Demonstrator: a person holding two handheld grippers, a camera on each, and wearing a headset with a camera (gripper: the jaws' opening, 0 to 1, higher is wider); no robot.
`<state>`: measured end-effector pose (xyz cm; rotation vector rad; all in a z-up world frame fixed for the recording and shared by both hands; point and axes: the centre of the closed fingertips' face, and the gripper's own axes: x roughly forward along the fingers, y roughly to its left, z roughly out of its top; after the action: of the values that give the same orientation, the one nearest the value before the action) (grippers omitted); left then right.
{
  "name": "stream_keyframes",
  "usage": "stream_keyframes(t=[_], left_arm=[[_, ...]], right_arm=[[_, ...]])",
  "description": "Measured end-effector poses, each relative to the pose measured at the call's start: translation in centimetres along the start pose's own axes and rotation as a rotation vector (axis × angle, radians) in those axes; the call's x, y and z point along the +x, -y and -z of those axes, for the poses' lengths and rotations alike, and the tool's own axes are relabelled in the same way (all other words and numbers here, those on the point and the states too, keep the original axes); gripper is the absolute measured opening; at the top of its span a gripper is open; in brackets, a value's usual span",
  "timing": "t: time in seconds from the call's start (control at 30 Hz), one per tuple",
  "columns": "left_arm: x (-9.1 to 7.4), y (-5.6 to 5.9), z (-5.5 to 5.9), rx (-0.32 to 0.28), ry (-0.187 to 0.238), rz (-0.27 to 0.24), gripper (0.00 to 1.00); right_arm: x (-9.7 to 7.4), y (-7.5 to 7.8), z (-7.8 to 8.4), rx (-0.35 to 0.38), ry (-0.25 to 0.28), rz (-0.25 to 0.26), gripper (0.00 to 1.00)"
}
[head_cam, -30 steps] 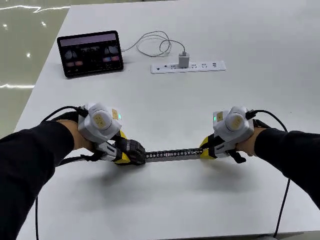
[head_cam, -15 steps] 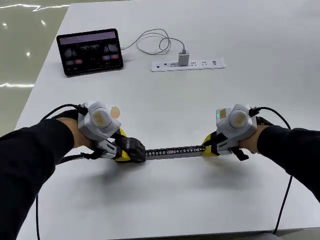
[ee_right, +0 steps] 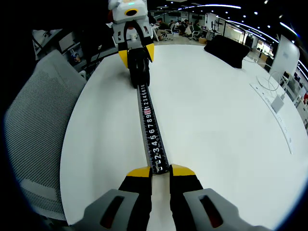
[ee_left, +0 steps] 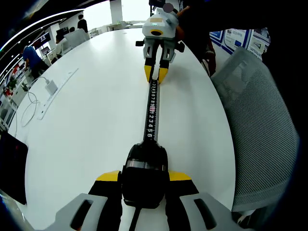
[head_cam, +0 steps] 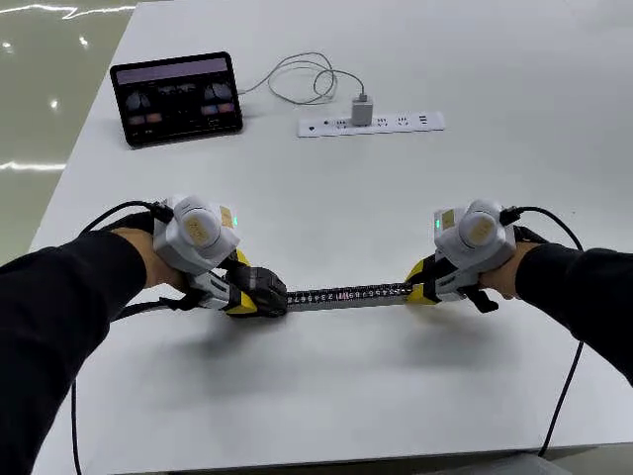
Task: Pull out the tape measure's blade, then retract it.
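Right gripper view reads numerals on the blade (ee_right: 152, 130), right gripper (ee_right: 160, 172) pinching its tip; head view lower left, left gripper (head_cam: 244, 289) clamps the tape measure case (head_cam: 263, 291), forearms (head_cam: 69, 287) spread

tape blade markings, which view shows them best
The right gripper view: the blade runs up from the right gripper, digits large and sharp. The left gripper view shows it narrower beyond the case, digits smaller. The head view shows a thin strip, digits unreadable.
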<state>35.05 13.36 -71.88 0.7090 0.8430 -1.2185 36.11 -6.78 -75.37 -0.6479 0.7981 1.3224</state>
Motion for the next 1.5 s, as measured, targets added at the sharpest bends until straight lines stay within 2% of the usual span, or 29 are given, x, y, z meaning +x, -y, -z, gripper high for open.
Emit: stream_keyframes(t=[1.5], left_arm=[[-0.1, 0.0, -0.1, -0.004, 0.007, -0.004, 0.3]], right_arm=[[-1.3, 0.2, 1.6, 0.015, -0.013, 0.016, 0.08]])
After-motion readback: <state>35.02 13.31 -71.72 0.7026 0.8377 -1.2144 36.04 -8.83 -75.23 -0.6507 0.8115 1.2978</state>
